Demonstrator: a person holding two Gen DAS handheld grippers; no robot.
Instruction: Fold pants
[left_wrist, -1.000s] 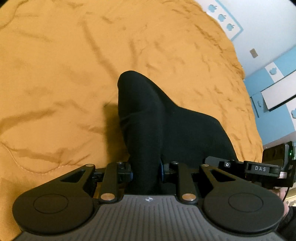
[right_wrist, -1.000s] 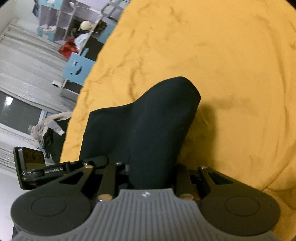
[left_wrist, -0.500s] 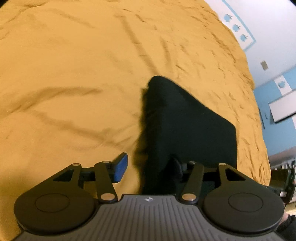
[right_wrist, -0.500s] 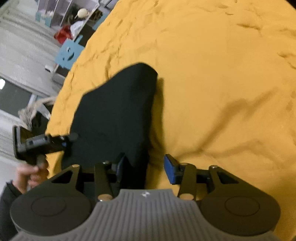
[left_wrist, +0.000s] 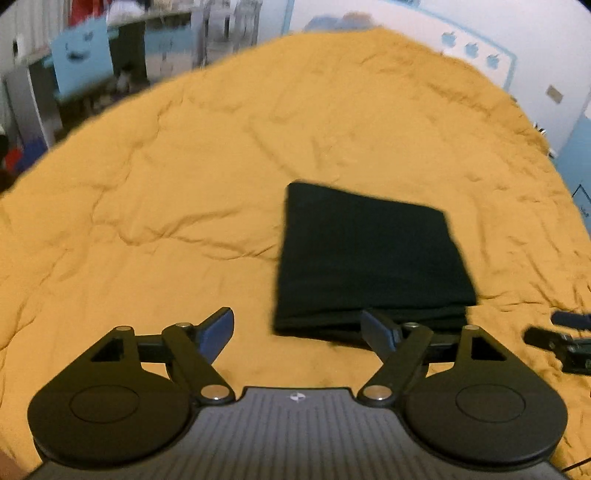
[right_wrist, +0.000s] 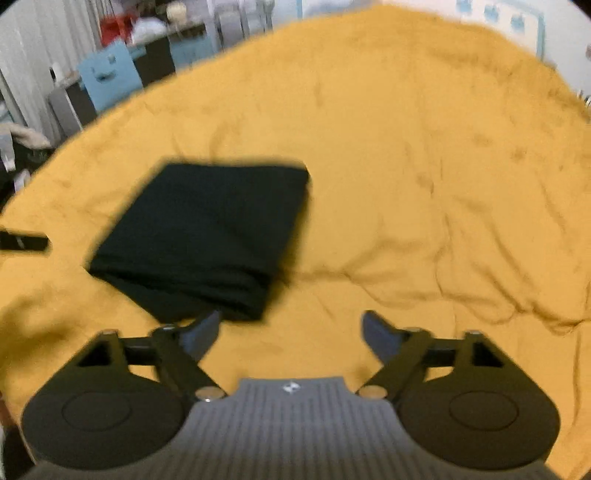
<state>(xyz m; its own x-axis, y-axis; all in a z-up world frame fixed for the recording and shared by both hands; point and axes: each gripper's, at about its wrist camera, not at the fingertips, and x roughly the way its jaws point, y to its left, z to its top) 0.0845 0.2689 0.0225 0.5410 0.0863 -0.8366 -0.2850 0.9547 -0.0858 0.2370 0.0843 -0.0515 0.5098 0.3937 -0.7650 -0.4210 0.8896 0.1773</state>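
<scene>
The black pants (left_wrist: 369, 258) lie folded into a flat rectangle on the orange bedspread (left_wrist: 166, 206). My left gripper (left_wrist: 301, 328) is open and empty, just in front of the fold's near edge, its right finger over that edge. In the right wrist view the pants (right_wrist: 207, 236) lie ahead and to the left. My right gripper (right_wrist: 290, 332) is open and empty, near the fold's near right corner. The right gripper also shows at the right edge of the left wrist view (left_wrist: 561, 339).
The orange bedspread (right_wrist: 424, 184) covers the whole bed, with wrinkles. Blue and grey furniture (right_wrist: 110, 74) stands beyond the bed's far left edge. A white and blue wall (left_wrist: 498, 48) is at the back right.
Both grippers opened and let go of the pants, then pulled back and up. The pants dropped from a lifted peak to a flat folded rectangle on the bed.
</scene>
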